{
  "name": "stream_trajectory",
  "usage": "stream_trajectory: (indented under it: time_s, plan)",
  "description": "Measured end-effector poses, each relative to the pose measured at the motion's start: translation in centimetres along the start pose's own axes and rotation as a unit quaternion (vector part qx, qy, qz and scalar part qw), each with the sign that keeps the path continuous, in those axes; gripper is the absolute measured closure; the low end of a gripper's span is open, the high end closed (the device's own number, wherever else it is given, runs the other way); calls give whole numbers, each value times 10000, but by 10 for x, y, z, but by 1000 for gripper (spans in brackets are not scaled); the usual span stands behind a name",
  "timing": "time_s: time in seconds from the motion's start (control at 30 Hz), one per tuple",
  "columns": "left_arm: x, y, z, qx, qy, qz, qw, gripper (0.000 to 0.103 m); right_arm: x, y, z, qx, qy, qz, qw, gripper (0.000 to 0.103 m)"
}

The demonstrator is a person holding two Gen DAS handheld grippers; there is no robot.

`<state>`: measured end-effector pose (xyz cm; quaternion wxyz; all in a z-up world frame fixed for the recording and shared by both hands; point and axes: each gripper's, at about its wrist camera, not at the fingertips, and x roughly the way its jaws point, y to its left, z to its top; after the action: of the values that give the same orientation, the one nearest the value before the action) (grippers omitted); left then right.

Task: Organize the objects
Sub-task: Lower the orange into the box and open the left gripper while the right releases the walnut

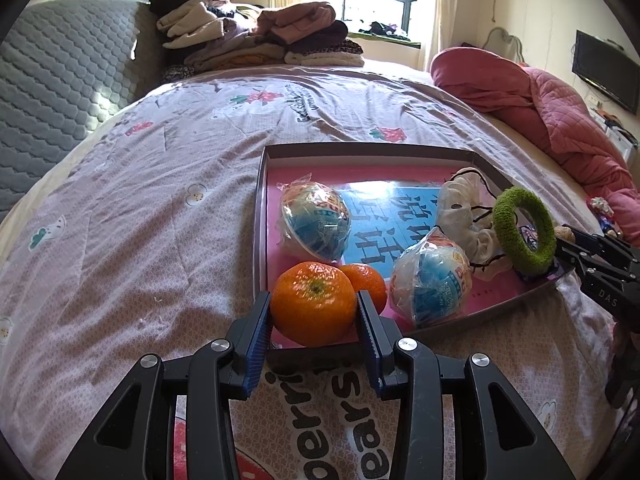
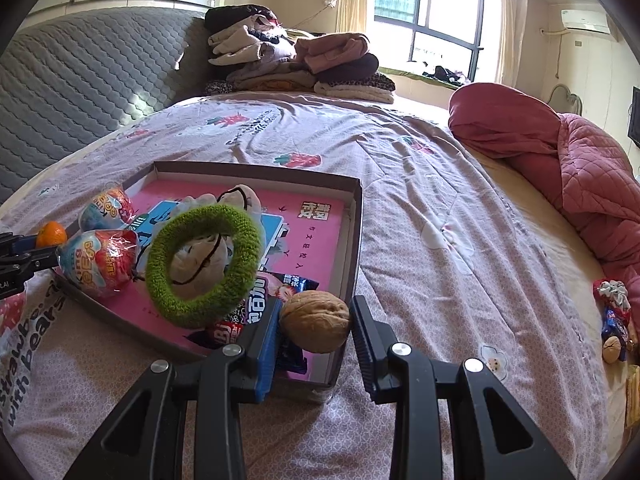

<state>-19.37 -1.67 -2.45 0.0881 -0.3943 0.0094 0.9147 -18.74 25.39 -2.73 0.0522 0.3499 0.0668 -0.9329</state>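
Observation:
A shallow cardboard tray (image 1: 262, 200) with a pink lining lies on the bed. It holds two wrapped toy eggs (image 1: 316, 220), an orange (image 1: 366, 280), a white scrunchie (image 1: 460, 208), a green scrunchie (image 1: 524, 232) and snack packets (image 2: 288, 284). My left gripper (image 1: 314, 312) is shut on a second orange (image 1: 314, 304) over the tray's near left corner. My right gripper (image 2: 316, 320) is shut on a walnut (image 2: 316, 320) over the tray's near right corner (image 2: 344, 344). The green scrunchie (image 2: 204, 268) stands tilted against the white scrunchie just left of the walnut.
The bed has a pink strawberry-print cover (image 1: 140, 220). A rolled red quilt (image 2: 560, 160) lies on the right. Folded clothes (image 1: 260, 36) are piled at the far end beside a grey headboard (image 1: 60, 80). Another walnut and small items (image 2: 614, 328) lie at the right edge.

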Motion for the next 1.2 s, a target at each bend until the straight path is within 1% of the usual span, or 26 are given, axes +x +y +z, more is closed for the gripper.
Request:
stream_trajectory:
  time_s: [0.17,0.37,1.2]
  plan:
    - [1,-3,-1,51,-23,26,10000,59,0,4,-1,-122,-19,-80,9999,68]
    - [1,-1,-1,3,-27,-15,10000,59,0,2,-3,-71,-4,-26,10000,68]
    - [0,-4,-2,22,-20,47,10000,60,-2,2,-2,-106,255,29,9996,66]
